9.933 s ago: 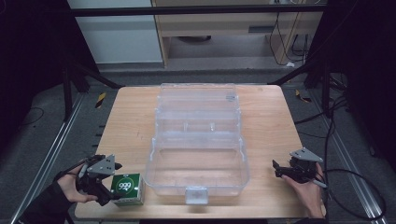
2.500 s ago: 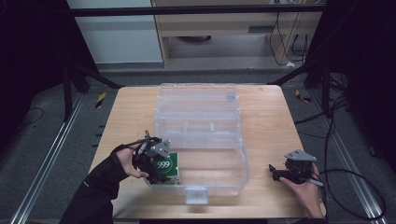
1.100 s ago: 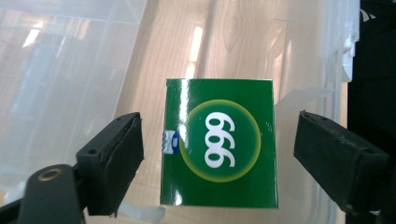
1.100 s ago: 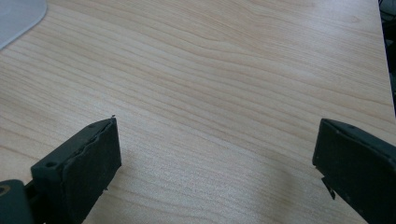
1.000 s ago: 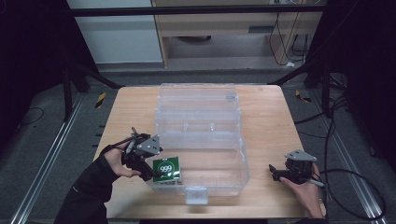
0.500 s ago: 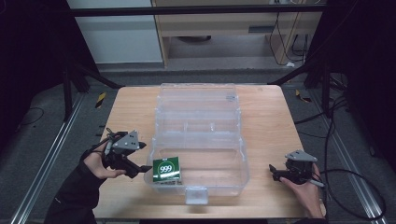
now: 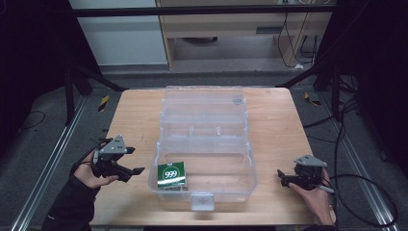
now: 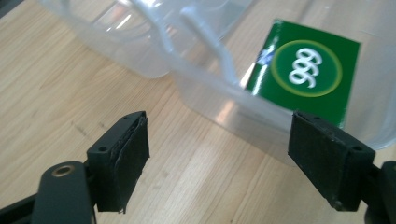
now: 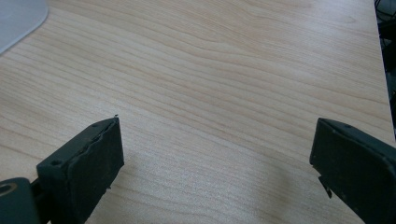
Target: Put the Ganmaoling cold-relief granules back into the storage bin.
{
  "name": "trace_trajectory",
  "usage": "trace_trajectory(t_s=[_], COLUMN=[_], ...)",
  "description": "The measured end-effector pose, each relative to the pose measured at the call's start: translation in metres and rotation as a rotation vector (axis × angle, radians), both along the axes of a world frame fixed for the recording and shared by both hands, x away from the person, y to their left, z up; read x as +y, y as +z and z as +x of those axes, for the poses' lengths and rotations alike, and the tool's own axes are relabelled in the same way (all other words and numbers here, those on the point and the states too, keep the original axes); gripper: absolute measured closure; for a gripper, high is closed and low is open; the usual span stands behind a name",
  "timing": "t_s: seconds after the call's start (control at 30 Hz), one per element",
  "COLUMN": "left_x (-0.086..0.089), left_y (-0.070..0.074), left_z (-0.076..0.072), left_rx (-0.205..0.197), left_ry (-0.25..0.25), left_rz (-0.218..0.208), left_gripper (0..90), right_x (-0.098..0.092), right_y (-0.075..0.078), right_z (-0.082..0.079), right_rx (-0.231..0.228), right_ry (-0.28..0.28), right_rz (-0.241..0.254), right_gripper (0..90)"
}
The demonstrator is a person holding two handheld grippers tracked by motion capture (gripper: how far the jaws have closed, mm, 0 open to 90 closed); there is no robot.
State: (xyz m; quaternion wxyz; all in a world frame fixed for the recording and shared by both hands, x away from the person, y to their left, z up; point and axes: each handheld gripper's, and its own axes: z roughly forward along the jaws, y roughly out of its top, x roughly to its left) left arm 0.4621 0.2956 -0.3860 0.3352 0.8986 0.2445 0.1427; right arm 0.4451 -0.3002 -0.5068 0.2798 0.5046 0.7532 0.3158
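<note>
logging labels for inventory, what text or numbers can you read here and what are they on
"999": white digits in a ringed circle on the green box lying in the front compartment of the clear plastic case; in the left gripper view it shows turned, so it looks like "666".
Small sticker on the case's open lid: too small to read.
No other readable text on the table.

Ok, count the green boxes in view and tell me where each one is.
1. The green box lies inside the clear plastic case, in its front left corner. None shows elsewhere on the table.
</note>
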Motion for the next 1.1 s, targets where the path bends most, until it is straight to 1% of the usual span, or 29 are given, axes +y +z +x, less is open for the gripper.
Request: trace_trajectory(t_s=[0.03,0.13,0.27,0.3,0.43,0.47,0.53,0.57,0.6,0.7,0.73,0.77,0.9,1.07,1.1], left_x=[0.0,0.009,0.016,0.016,0.021,0.023,0.025,0.025,0.027,0.029,0.03,0.031,0.033,0.036,0.036], left_y=[0.0,-0.012,-0.025,-0.025,-0.037,-0.043,-0.048,-0.048,-0.054,-0.061,-0.062,-0.064,-0.068,-0.075,-0.077], left_z=[0.0,0.003,0.007,0.007,0.01,0.011,0.012,0.012,0.012,0.013,0.014,0.014,0.014,0.015,0.015], left_rx=[0.0,0.006,0.021,0.021,0.038,0.045,0.047,0.047,0.05,0.056,0.056,0.059,0.06,0.061,0.064], left_ry=[0.0,0.056,0.103,0.103,0.148,0.164,0.183,0.183,0.202,0.228,0.238,0.247,0.277,0.313,0.323], left_rz=[0.0,-0.02,-0.021,-0.021,-0.037,-0.04,-0.033,-0.033,-0.032,-0.018,-0.022,-0.027,-0.026,-0.003,-0.006], left_gripper=[19.9,20.2,20.2,20.2,20.3,20.3,20.3,20.4,20.3,20.4,20.4,20.5,20.6,20.5,20.6], right_x=[0.0,0.0,0.0,0.0,-0.001,-0.001,-0.001,-0.001,-0.001,-0.001,-0.001,-0.001,-0.001,-0.001,-0.001], right_y=[0.0,0.0,0.0,0.0,0.0,0.0,0.0,0.0,0.0,0.0,0.0,0.0,0.0,0.0,0.0], right_z=[0.0,0.0,0.0,0.0,0.0,0.0,0.0,0.0,0.0,0.0,0.0,0.0,0.0,0.0,0.0], right_rx=[0.0,0.001,0.002,0.002,0.0,0.0,0.0,0.0,-0.001,0.0,0.0,0.0,0.001,0.004,0.004], right_ry=[0.0,0.0,0.001,0.001,0.001,-0.001,0.0,0.0,0.0,-0.001,-0.001,-0.001,-0.001,-0.002,-0.002], right_rz=[0.0,-0.002,-0.002,-0.002,-0.003,-0.004,-0.004,-0.004,-0.004,-0.004,-0.004,-0.004,-0.004,-0.003,-0.003], right_gripper=[3.1,3.1,3.1,3.1,3.0,3.1,3.0,3.0,3.0,2.9,2.9,2.9,2.7,2.7,2.6])
